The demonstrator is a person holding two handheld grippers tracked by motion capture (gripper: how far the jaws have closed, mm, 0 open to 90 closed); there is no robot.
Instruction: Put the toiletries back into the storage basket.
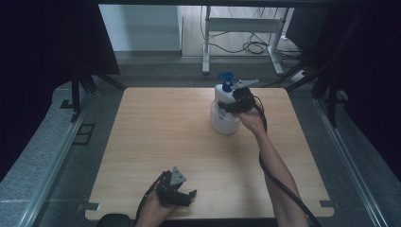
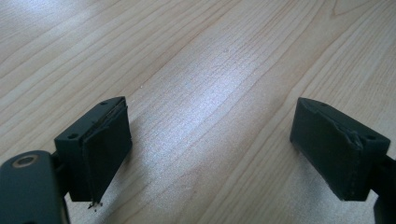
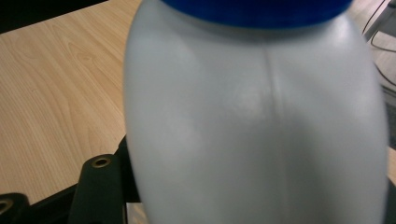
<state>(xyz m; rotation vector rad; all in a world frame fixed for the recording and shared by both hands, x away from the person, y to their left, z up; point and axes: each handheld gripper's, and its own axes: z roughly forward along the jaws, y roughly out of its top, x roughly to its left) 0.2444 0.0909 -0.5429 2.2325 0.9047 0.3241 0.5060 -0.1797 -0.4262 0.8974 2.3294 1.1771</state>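
A white plastic bottle (image 1: 222, 118) with a blue pump top (image 1: 226, 80) stands at the back right of the wooden table (image 1: 156, 132). My right gripper (image 1: 232, 104) is at its upper body from the right, closed around it. In the right gripper view the bottle (image 3: 257, 116) sits very close and slightly blurred, with its blue cap (image 3: 257, 9) at the top edge; the jaws are hidden behind it. My left gripper (image 1: 187, 196) rests low near the table's front edge, open. Its two black pads (image 2: 105, 144) stand wide apart over bare wood.
Beyond the table's far edge are a white desk frame (image 1: 241, 28) and loose cables (image 1: 255, 47) on the floor. Dark curtains hang at both sides. Metal rails (image 1: 61, 151) run along the grey floor left and right of the table.
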